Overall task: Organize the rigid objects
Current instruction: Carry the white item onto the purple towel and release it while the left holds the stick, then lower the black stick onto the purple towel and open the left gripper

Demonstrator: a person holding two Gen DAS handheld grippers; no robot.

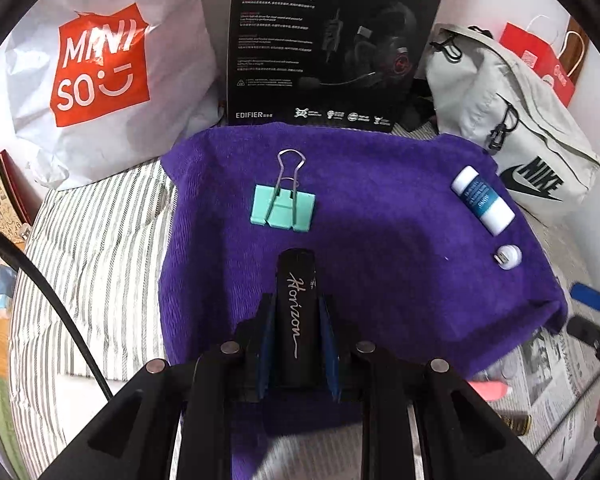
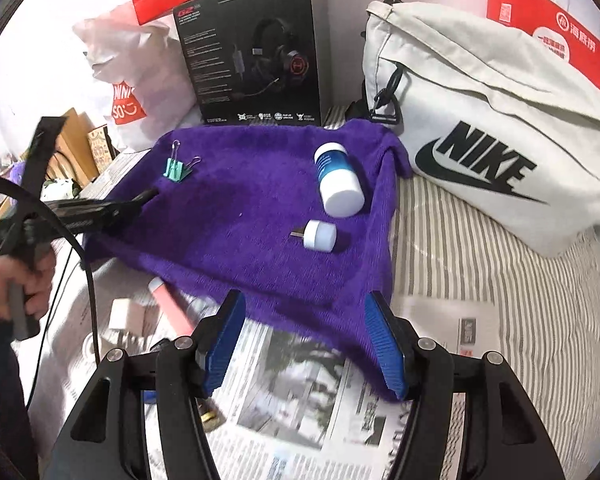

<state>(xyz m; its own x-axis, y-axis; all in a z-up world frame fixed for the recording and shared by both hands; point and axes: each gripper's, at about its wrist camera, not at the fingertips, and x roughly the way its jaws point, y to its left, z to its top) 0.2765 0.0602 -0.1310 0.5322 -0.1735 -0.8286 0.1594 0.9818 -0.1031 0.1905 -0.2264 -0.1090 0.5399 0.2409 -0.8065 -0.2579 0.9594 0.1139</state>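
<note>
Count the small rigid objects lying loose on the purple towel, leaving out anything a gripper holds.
3: a green binder clip near the towel's far left, a white-capped bottle on its side at far right, and a small white plug just nearer than the bottle.

Pink object (image 2: 172,308) blurred, bottle (image 1: 482,200) label unreadable

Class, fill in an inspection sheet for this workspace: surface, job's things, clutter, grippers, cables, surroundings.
Surface: purple towel over striped bedding.
Job's things: mint binder clip, white-capped bottle lying down, small white plug, all apart on the towel; black Horizon tube.
Clutter: newspaper, pink object.
Grippers: left gripper shut on the tube; right gripper open, empty.
Cables: black cable.
Surroundings: Miniso bag, headset box, Nike bag.
</note>
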